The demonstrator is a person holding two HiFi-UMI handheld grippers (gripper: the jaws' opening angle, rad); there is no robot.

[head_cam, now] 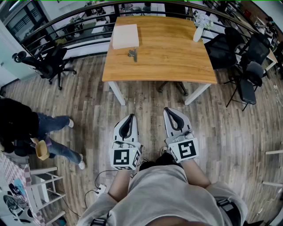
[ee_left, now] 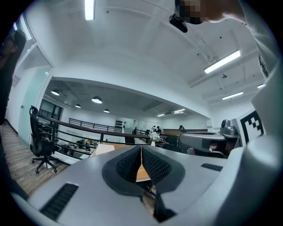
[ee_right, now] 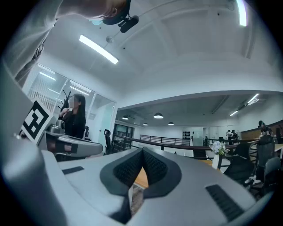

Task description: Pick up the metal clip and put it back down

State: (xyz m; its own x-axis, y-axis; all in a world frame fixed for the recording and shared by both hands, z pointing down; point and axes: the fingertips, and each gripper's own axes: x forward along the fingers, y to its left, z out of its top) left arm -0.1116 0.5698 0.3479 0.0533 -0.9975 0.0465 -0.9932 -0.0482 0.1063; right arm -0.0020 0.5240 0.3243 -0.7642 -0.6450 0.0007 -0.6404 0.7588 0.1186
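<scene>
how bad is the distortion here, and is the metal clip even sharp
Head view: strong fisheye bows the dark railing; the small grey metal clip on the light wooden table is tiny but fairly sharp. Left and right gripper views: black rounded corners, bright ceiling strip lights.

Nice and bright all over, even light from long white ceiling tube lights [ee_left: 222, 62] and round recessed ceiling lamps [ee_right: 158, 115]. Only a soft shadow under the light wooden table [head_cam: 168, 57]. Heavy fisheye bend, black corners in both gripper views; grey plastic left gripper [ee_left: 141, 149] up close looks soft.
</scene>
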